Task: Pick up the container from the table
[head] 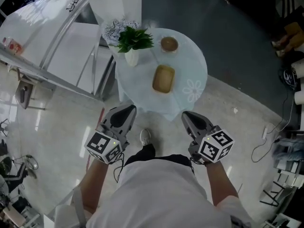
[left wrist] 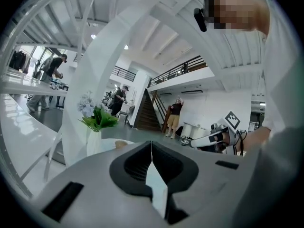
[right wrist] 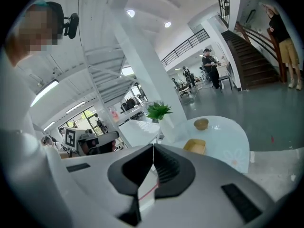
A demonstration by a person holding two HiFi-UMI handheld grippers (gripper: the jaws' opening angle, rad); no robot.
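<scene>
Bench [head: 192,56]: round, stood just ahead of the tongs.
Left tongs [head: 124,111]: clenched empty, held back by the body.
Right tongs [head: 189,116]: clenched empty too; reach judged not begun.
Container [head: 163,79]: rectangular, laid mid-bench, untouched.

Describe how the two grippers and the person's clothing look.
Both the left gripper and the right gripper have a light grey shell that tapers to a point, with black ribbed pads inside. Each carries a white cube with black square markers. A thin dark cable hangs under the left one. The person wears a white short-sleeved shirt.
</scene>
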